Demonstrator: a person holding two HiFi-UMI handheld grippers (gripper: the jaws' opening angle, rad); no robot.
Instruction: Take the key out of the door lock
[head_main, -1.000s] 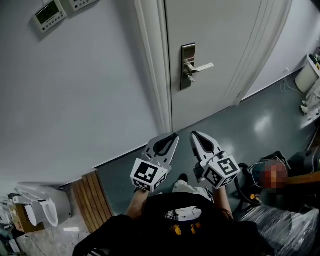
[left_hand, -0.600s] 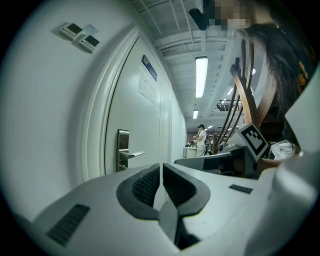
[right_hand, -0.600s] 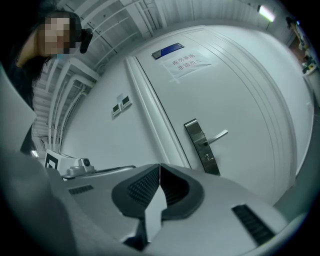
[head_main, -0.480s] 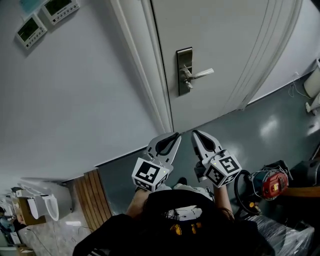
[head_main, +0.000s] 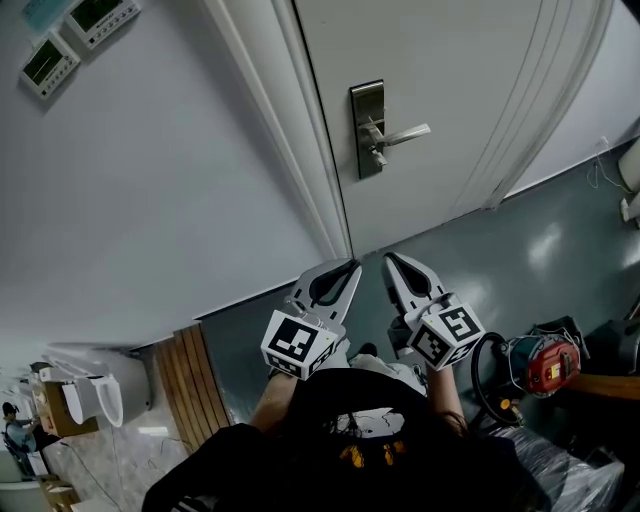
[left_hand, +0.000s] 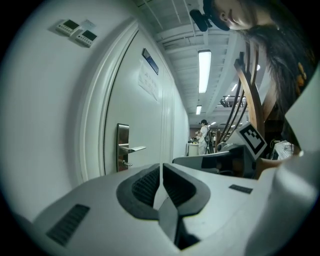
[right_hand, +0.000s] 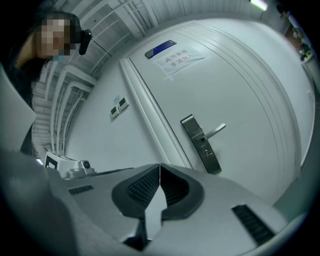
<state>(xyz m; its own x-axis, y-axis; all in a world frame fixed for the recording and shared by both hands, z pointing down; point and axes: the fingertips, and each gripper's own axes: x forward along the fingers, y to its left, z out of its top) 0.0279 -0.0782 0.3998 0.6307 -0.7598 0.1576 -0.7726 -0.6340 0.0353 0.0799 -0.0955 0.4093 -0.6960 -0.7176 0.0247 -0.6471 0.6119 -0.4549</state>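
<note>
Jaws together on left gripper (head_main: 350, 266) and right gripper (head_main: 389, 260) — one handle (head_main: 402, 134).

One door (head_main: 450, 80) carries one lock plate (head_main: 368, 100) with one lever handle (head_main: 405, 134), one blue sign (right_hand: 161, 49) and one paper notice (right_hand: 184, 56). A lower wall panel (head_main: 48, 62) and an upper wall panel (head_main: 97, 17) make two. The left gripper (head_main: 350, 267) and the right gripper (head_main: 389, 259) make two as well. Singles besides: one red machine (head_main: 545, 362), one slatted wooden board (head_main: 190, 385), one distant person (left_hand: 203, 131).
</note>
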